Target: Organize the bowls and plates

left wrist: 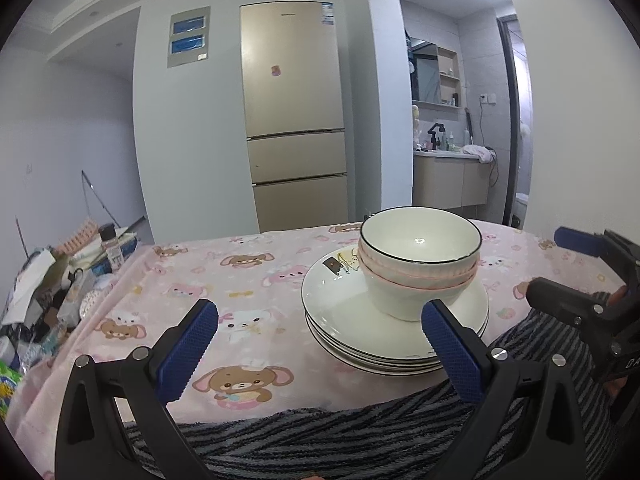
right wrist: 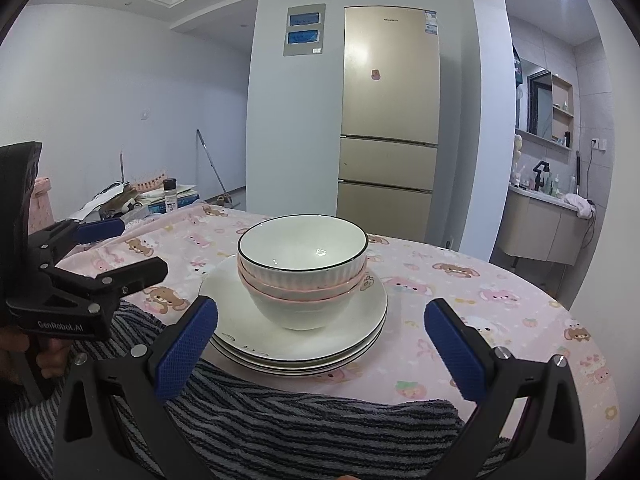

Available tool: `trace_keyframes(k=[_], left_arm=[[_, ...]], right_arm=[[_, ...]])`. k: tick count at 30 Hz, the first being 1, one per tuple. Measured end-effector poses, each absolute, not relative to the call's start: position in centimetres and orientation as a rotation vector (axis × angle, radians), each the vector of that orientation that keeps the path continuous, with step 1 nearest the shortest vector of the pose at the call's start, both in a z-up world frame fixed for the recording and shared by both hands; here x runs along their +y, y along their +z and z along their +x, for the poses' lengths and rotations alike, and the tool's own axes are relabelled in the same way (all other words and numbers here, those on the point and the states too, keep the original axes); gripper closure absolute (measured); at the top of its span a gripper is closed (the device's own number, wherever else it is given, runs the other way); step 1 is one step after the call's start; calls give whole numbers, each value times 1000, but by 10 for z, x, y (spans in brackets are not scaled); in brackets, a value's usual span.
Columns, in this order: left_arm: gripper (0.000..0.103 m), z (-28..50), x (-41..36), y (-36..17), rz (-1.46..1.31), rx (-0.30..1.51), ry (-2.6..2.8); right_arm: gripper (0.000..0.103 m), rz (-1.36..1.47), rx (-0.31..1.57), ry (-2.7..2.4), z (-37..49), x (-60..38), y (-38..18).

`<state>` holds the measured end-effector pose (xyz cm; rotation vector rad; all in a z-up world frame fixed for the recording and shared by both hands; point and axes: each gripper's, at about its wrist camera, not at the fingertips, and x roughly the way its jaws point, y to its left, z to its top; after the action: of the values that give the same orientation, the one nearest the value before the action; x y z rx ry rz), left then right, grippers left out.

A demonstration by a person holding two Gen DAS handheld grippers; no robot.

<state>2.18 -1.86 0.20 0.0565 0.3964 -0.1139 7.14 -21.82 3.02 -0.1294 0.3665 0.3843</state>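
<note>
Both my tongs, left [left wrist: 320, 336] and right [right wrist: 320, 338], gape apart, empty. Upright bowls [right wrist: 302, 268], mouths up, sit stacked on plates [right wrist: 296, 340] on the table [right wrist: 480, 292], just beyond both.

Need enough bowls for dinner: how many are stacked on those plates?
3 by the visible rims: a white bowl on top, a pink-rimmed one under it, a white one at the bottom on the plates. More could be nested inside.
</note>
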Motion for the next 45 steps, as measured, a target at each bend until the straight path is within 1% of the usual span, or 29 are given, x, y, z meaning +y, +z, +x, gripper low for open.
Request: trace_keyframes(k=[45], left_arm=[[0,19,-13,6,82,372,-107]], right_arm=[[0,-133,371,372,71,-218,30]])
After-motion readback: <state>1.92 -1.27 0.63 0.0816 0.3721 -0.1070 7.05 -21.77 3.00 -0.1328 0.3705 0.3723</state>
